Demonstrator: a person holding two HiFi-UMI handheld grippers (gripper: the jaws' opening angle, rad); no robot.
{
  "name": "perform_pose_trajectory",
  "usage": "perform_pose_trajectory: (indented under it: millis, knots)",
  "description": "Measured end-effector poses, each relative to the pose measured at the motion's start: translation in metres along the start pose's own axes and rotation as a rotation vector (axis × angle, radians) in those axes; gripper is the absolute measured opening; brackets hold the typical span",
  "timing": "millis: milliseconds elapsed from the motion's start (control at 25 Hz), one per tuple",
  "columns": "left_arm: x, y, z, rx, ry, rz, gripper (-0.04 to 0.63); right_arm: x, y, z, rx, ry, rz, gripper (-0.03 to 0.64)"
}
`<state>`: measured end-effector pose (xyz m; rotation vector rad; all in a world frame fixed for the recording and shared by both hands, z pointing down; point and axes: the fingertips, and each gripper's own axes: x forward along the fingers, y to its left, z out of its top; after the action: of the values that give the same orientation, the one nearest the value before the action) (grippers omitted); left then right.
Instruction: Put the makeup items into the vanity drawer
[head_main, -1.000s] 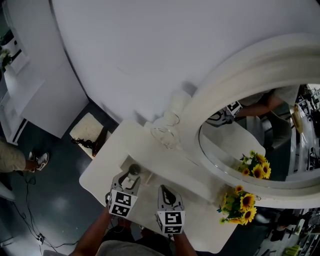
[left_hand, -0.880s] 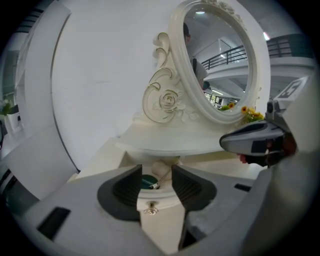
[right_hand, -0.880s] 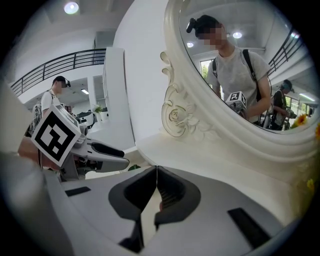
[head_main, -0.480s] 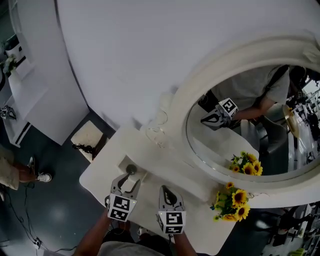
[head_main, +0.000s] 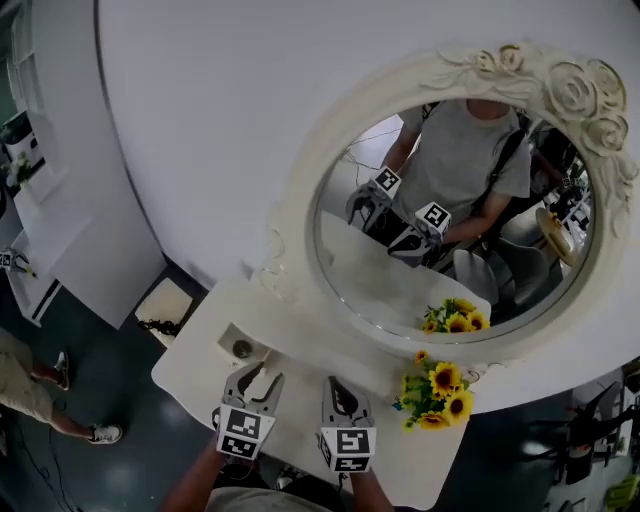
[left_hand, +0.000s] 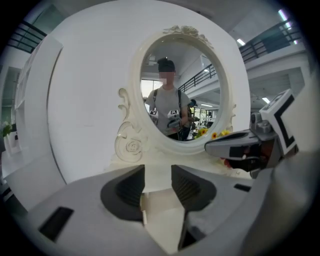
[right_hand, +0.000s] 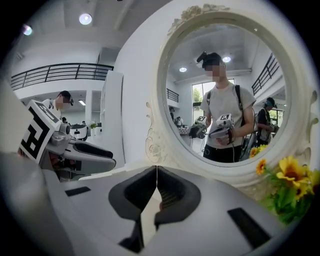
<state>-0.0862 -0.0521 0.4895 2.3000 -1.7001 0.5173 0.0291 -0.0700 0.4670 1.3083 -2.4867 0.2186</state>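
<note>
Both grippers have risen off the vanity top (head_main: 190, 365) in the last second, and the whole mirror (head_main: 400, 270) has come into view. From the left, a small round dark item (head_main: 241, 349) lies in the top's rectangular recess (head_main: 227, 335). The left gripper (head_main: 254, 382) is just short of it, jaws apart and empty, and the right gripper (head_main: 338, 392) has its jaws pressed together on nothing. Neither carries anything, so I judge they are backing away, not placing.

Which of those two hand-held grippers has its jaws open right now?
The left gripper: its jaws stand apart with nothing between them, while the right gripper has its jaws closed together.
</note>
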Motion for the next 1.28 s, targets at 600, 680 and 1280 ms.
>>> perform_pose_trajectory:
  millis: [600,680,1280]
  knots:
    - [-0.006,-0.133,0.060,0.107,-0.133,-0.157,0.061,-0.125,-0.092,-0.001,0.048,-0.098,-0.222,0.015]
    - [-0.008,-0.147,0.062,0.115,-0.140,-0.173,0.041,-0.138,-0.098,-0.004,0.052,-0.106,-0.242,0.015]
    - [-0.016,-0.212,0.069,0.170,-0.168,-0.256,0.002,-0.196,-0.124,-0.021,0.069,-0.144,-0.327,0.015]
